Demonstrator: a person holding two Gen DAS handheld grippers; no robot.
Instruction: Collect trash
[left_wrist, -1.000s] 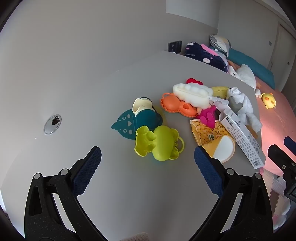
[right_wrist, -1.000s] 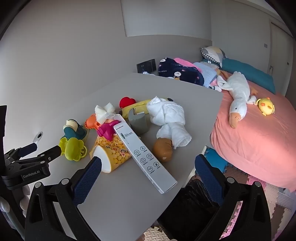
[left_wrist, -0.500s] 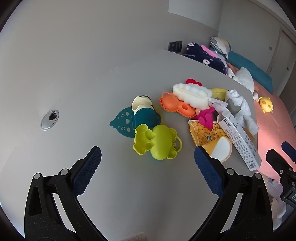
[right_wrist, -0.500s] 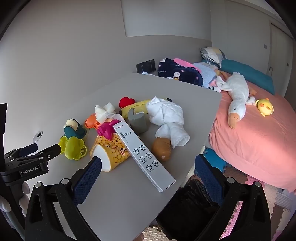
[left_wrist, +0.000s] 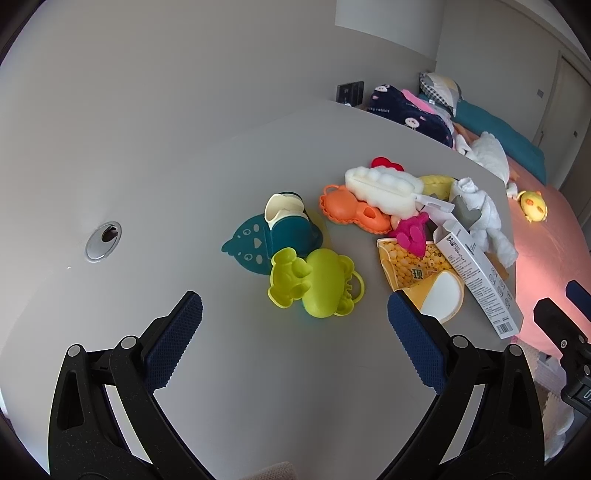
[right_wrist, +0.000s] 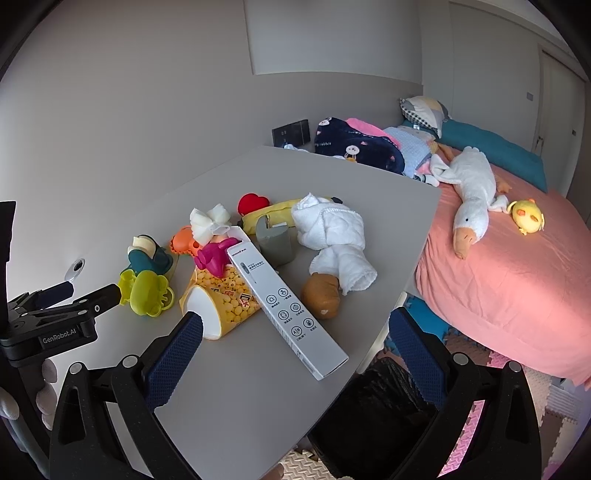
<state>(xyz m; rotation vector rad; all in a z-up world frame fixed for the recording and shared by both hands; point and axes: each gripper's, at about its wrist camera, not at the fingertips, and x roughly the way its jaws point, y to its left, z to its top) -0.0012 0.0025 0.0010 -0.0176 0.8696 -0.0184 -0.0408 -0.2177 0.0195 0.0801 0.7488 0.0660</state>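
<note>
Drifted slightly back and left since earlier frame; pile now sits farther right in left view. Right tongs (right_wrist: 295, 334) spread wide, empty, above desk's near edge; left tongs (left_wrist: 295, 308) likewise wide, empty. White carton (right_wrist: 286, 304) near desk's right edge, leaning on yellow popcorn cup (right_wrist: 221, 301). Probably light, crushable cardboard; best pinched across narrow sides, mid-length. Black bin bag (right_wrist: 373, 410) below desk's near corner.

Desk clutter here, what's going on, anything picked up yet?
Nothing is held yet. A person holds a pair of tongs in each hand over the grey desk; left tongs and right tongs are both open and empty. Toys, a white towel, a yellow popcorn cup on its side and a long white box leaning on it lie in a pile. A black-lined bin sits below the desk edge.
</note>
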